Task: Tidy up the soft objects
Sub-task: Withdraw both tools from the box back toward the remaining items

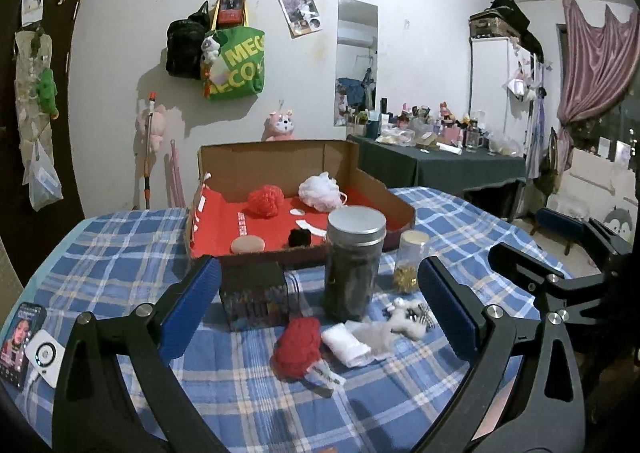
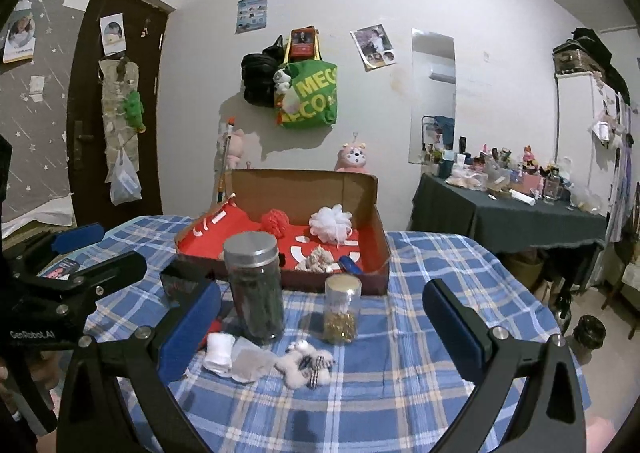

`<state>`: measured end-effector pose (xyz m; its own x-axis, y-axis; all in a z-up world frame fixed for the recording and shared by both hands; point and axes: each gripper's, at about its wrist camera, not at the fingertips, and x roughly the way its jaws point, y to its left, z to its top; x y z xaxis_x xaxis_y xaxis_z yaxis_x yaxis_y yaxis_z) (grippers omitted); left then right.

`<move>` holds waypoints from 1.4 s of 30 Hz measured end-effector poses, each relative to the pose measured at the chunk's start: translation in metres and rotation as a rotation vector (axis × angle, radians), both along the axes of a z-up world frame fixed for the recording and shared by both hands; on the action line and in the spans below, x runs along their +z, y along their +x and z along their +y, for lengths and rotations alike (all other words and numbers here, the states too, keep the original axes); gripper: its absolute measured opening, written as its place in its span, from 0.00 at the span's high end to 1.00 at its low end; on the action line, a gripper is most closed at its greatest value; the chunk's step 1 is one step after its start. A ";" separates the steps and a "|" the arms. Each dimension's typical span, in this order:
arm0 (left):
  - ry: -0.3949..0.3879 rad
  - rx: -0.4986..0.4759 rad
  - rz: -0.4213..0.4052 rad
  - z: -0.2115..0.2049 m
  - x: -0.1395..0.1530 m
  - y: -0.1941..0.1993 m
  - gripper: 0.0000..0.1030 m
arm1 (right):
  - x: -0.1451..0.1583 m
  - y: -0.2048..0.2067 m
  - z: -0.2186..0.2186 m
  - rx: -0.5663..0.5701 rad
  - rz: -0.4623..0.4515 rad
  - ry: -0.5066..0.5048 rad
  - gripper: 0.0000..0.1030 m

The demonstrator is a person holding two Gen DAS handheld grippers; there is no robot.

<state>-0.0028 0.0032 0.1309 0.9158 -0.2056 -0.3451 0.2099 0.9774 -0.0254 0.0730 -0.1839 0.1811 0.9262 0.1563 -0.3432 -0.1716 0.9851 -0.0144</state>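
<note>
Both grippers, left [image 1: 320, 309] and right [image 2: 320, 333], hover with fingers spread wide, holding nothing. A red knitted ball [image 1: 298, 347], white roll [image 1: 347, 345] and plush toy [image 2: 306, 367] lie mid-table, before the cardboard box [image 1: 372, 181].

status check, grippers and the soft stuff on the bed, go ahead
Both hand-held grippers open, empty. Red knit ball, white cloth, plush toy loose outside the box. Tall jar stands between.

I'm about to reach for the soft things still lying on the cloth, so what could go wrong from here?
1. The tall jar and small jar stand between the soft things and the cardboard box; a low carry could tip them.
2. The white roll touches the mesh pouch; the left tongs might grab both.
3. The red knit piece trails a tag that could snag.
</note>
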 end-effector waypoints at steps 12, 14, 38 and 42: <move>-0.029 0.026 0.066 -0.001 -0.037 0.003 0.03 | -0.043 -0.006 -0.002 -0.027 0.045 0.007 0.00; -0.026 0.037 0.074 -0.001 -0.044 0.004 0.02 | -0.050 -0.005 -0.003 -0.030 0.059 0.014 0.00; -0.001 0.083 0.192 -0.002 -0.089 0.025 0.03 | -0.106 0.011 -0.013 -0.087 0.176 0.025 0.00; -0.001 0.085 0.202 -0.001 -0.093 0.027 0.03 | -0.110 0.012 -0.013 -0.088 0.183 0.020 0.00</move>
